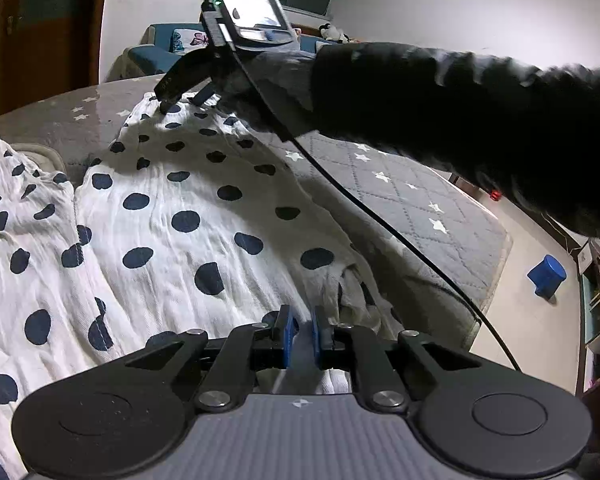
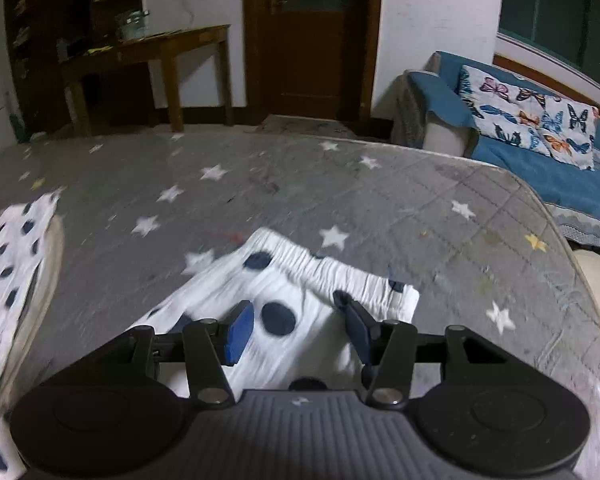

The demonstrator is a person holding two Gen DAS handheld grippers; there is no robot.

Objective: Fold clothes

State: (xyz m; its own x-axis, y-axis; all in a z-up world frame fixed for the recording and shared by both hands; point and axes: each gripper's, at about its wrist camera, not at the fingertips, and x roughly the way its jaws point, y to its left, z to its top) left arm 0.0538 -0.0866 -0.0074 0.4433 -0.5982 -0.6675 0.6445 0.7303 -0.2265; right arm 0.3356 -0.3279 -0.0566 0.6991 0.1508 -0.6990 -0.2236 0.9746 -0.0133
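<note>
The white polka-dot trousers point(image 1: 172, 216) lie spread and rumpled on the worktop point(image 1: 440, 200), which is covered by a grey quilted cloth with white stars. In the right wrist view the elastic waistband point(image 2: 340, 272) lies flat at the garment's far end; a further polka-dot stretch point(image 2: 12, 248) sits at the left edge, and whether it belongs to the same garment cannot be told.

The left tool point(image 1: 302, 340) has its blue pads drawn nearly together, pinching a bunched edge of the fabric on the near side. The right tool point(image 2: 296, 332) stands wide open just over the cloth below the waistband, with nothing between its pads; in the left wrist view it point(image 1: 184, 100) reaches down to the far end of the garment, carried by an arm in a black sleeve point(image 1: 460, 120), its cable point(image 1: 380, 220) trailing across the worktop.

As a judgement, the fold is only partly made: the fabric is creased, loosely laid and shows no tidy stacked layers, so smoothing and folding over remain.

Around the worktop stand a blue sofa point(image 2: 560, 176) with a butterfly cushion point(image 2: 528, 116), a wooden side table point(image 2: 160, 52), a dark wooden door point(image 2: 312, 36) and a window point(image 2: 560, 12); a blue container point(image 1: 548, 276) sits on the pale floor
</note>
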